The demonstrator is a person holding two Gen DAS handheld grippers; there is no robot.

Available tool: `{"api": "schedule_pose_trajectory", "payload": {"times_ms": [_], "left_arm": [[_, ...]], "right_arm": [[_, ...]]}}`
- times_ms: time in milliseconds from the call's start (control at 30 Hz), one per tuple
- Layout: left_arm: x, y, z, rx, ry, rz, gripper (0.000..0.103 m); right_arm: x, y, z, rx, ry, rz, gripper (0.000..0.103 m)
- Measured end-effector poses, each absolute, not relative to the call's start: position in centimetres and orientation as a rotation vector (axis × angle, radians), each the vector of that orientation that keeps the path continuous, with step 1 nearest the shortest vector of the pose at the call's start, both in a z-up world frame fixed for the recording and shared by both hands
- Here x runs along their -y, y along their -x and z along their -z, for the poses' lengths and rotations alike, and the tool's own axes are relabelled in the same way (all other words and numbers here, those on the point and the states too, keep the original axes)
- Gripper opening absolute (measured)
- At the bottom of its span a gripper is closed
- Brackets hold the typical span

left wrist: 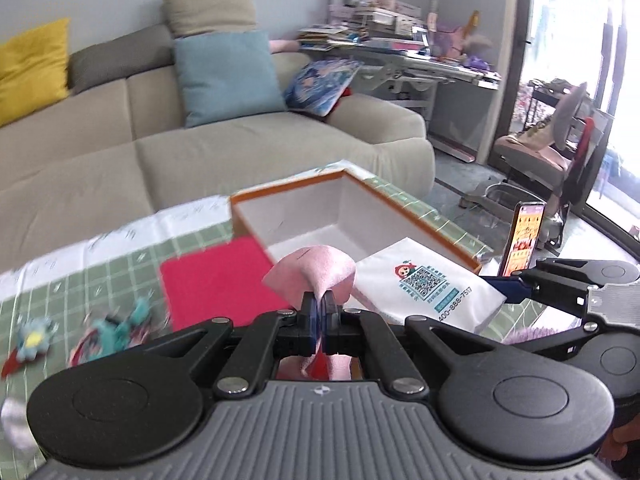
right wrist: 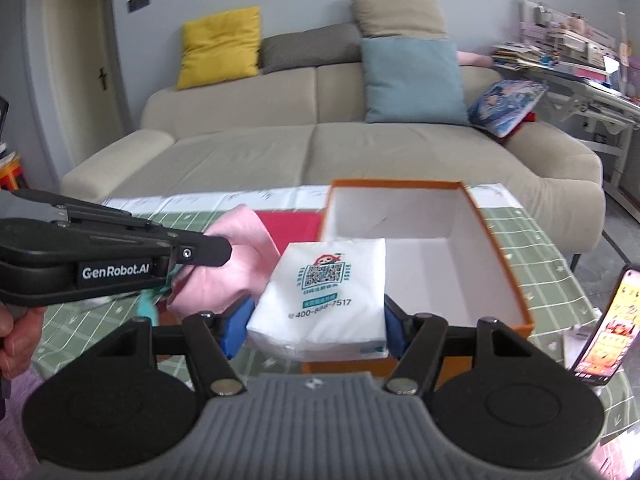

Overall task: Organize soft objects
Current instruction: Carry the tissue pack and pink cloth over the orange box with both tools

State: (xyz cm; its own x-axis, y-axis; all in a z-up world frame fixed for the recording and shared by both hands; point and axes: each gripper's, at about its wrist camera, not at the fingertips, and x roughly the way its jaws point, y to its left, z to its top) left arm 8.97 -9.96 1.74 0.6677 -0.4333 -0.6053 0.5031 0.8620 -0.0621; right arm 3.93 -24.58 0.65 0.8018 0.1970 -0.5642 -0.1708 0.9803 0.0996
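Left gripper [left wrist: 319,312] clamped tight on pink cloth [left wrist: 316,270], cloth bunched above the jaws, held over table near orange box. Right gripper [right wrist: 316,320] spread wide, blue pads pressing both sides of white tissue pack [right wrist: 320,296], pack held at box's near edge. Beige sofa [right wrist: 320,152] behind table. Table [right wrist: 540,248] under green checked cover. Orange box [right wrist: 508,280] open, white inside, toward table's far edge. Red cloth [left wrist: 216,284] flat beside box. Small plush toys [left wrist: 116,328] near table's left edge. Phone [right wrist: 608,332] propped upright near right edge.
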Motion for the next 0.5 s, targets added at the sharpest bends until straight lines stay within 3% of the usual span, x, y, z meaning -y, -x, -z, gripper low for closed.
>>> {"api": "schedule_pose_trajectory", "payload": {"times_ms": [500], "left_arm": [[18.9,-18.0,-1.0,-0.647,-0.26,0.568,0.002]], "right_arm": [[30.4,-14.5,2.2,-0.685,0.055,-0.097,0.066]]}}
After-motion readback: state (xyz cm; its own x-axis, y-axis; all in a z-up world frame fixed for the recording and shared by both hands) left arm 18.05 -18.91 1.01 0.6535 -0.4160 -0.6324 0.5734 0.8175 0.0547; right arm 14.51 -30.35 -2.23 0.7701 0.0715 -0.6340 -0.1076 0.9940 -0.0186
